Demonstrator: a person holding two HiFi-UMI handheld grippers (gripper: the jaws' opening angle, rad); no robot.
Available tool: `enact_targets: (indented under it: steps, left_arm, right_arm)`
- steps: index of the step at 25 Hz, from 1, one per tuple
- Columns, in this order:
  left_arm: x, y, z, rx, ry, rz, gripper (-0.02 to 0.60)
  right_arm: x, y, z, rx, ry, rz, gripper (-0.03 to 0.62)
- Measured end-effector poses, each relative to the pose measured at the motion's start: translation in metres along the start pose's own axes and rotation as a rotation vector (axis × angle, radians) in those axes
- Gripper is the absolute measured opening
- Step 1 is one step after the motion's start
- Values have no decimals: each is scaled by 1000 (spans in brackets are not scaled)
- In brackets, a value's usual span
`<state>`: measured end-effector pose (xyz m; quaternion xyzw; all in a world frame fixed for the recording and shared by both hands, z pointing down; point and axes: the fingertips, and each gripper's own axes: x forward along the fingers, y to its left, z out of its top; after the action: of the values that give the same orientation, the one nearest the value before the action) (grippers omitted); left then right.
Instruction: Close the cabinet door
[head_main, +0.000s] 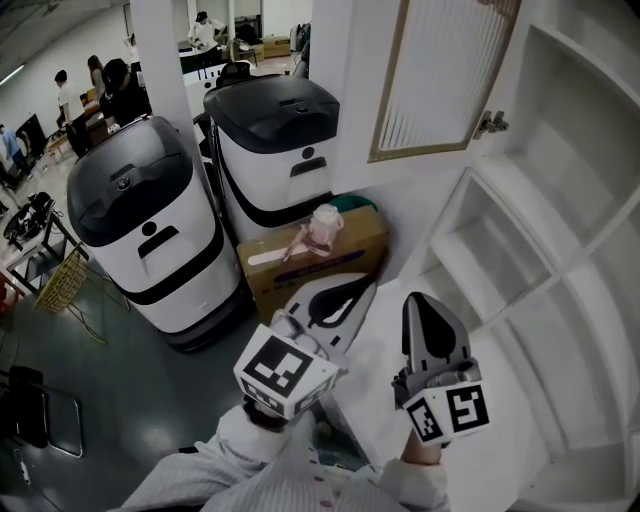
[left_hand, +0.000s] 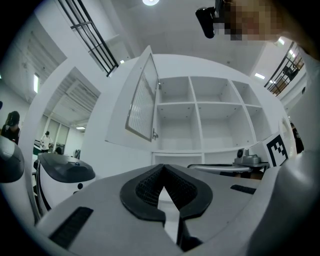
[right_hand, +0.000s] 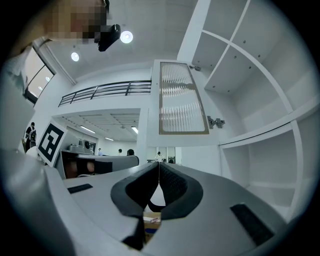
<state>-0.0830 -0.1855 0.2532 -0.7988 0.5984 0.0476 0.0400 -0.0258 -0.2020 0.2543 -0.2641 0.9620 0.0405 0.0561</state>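
The white cabinet door (head_main: 425, 80) with a ribbed glass panel stands swung wide open, above and ahead of both grippers. In the left gripper view the door (left_hand: 142, 97) hangs left of the bare shelves (left_hand: 200, 120). In the right gripper view the door (right_hand: 181, 97) faces me, with its hinge (right_hand: 216, 121) on the right edge. My left gripper (head_main: 362, 288) is shut with nothing in it, its tips (left_hand: 162, 170) meeting. My right gripper (head_main: 420, 298) is also shut and empty, its tips (right_hand: 159, 166) closed together. Neither gripper touches the door.
The open white cabinet (head_main: 560, 230) with bare shelves fills the right side. Two white-and-black machines (head_main: 140, 220) (head_main: 280, 140) stand to the left. Below the door sits a cardboard box (head_main: 350, 250) with a pink object (head_main: 325, 225) on top. People stand in the far background.
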Motion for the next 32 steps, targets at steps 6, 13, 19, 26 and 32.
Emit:
enact_targets:
  steps: [6, 13, 19, 26, 32]
  left_arm:
    - [8, 25, 5, 3, 5, -10, 9]
    - [3, 60, 4, -3, 13, 1, 9]
    - [-11, 88, 2, -4, 28, 27, 9]
    - [-27, 119, 1, -14, 36, 72, 9]
    - [-42, 141, -1, -5, 36, 91, 9]
  right_arm:
    - [25, -4, 5, -3, -8, -21, 14]
    - [56, 0, 8, -19, -24, -61, 14]
    - [84, 15, 13, -43, -43, -51, 15]
    - [120, 35, 22, -123, -71, -66, 27]
    - [143, 46, 28, -173, -110, -125, 173]
